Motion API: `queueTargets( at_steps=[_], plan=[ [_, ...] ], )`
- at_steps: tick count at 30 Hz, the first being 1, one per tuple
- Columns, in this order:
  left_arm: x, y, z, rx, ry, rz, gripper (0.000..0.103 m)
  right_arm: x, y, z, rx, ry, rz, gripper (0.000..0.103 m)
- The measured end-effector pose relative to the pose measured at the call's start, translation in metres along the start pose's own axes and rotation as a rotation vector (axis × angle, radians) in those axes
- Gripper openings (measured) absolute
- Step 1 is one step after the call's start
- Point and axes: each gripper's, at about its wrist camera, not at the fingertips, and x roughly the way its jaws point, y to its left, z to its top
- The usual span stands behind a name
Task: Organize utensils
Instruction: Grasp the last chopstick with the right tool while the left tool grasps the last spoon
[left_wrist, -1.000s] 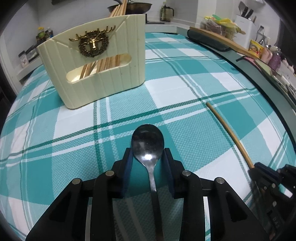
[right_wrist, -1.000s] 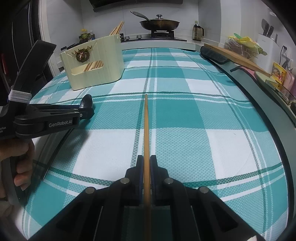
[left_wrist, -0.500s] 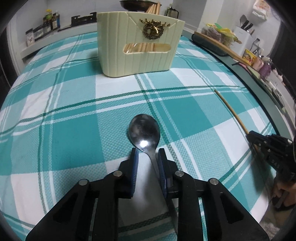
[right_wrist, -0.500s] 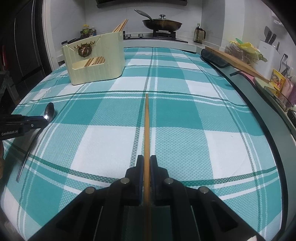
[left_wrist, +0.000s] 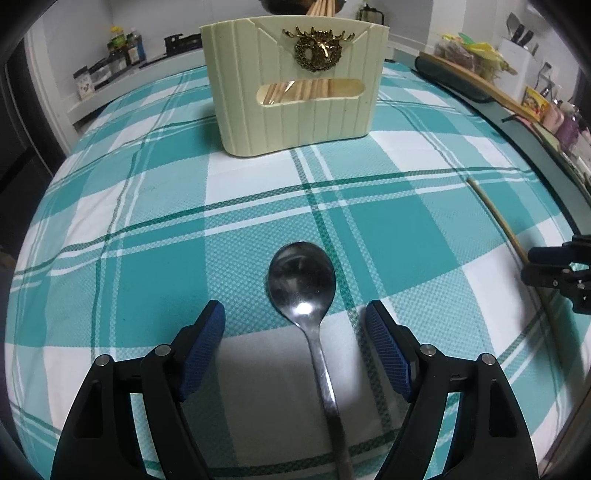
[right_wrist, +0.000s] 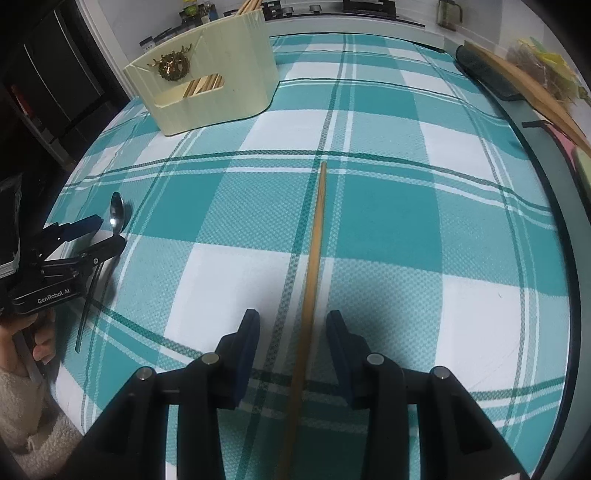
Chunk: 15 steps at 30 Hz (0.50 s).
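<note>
The left hand-held gripper (left_wrist: 295, 317) has just been opening and is spread wide. The metal spoon (left_wrist: 302, 280) lies flat on the checked cloth (left_wrist: 388, 229) of the desk, between the blue pads, touching neither. The right hand-held gripper (right_wrist: 293, 328) has just been opening too. The wooden chopstick (right_wrist: 314, 258) lies on the cloth in its gap, free of both pads. The cream holder (left_wrist: 295, 99) stands farther back with more chopsticks inside.
</note>
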Motion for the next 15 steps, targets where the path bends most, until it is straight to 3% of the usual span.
queueTargets(
  at_steps=[1, 2, 3, 4, 5, 6, 9, 15],
  plan=[
    [0.002, -0.001, 0.003, -0.006, 0.004, 0.0, 0.079, 0.003, 0.001, 0.006, -0.012, 0.003, -0.007, 0.038],
    [0.005, -0.003, 0.006, -0.015, 0.0, -0.003, 0.073, 0.007, 0.002, 0.013, -0.022, 0.0, -0.02, 0.038],
    [0.005, -0.004, 0.009, -0.016, -0.013, -0.006, 0.053, 0.011, 0.004, 0.022, -0.027, -0.006, -0.033, 0.038],
    [0.005, -0.006, 0.013, -0.011, -0.025, -0.002, 0.04, 0.015, 0.005, 0.031, -0.027, -0.008, -0.047, 0.025],
    [0.007, -0.005, 0.017, -0.012, -0.026, -0.011, 0.036, 0.019, 0.005, 0.04, -0.026, -0.015, -0.067, 0.014],
    [0.008, -0.002, 0.02, -0.026, -0.024, -0.044, 0.036, 0.022, 0.004, 0.049, -0.018, -0.016, -0.069, 0.007],
    [-0.001, 0.009, 0.023, -0.044, -0.049, -0.103, 0.036, 0.02, -0.002, 0.065, 0.047, -0.052, -0.03, 0.007],
    [-0.061, 0.032, 0.016, -0.067, -0.191, -0.2, 0.035, -0.054, 0.008, 0.06, 0.059, -0.264, 0.084, 0.007]
  ],
)
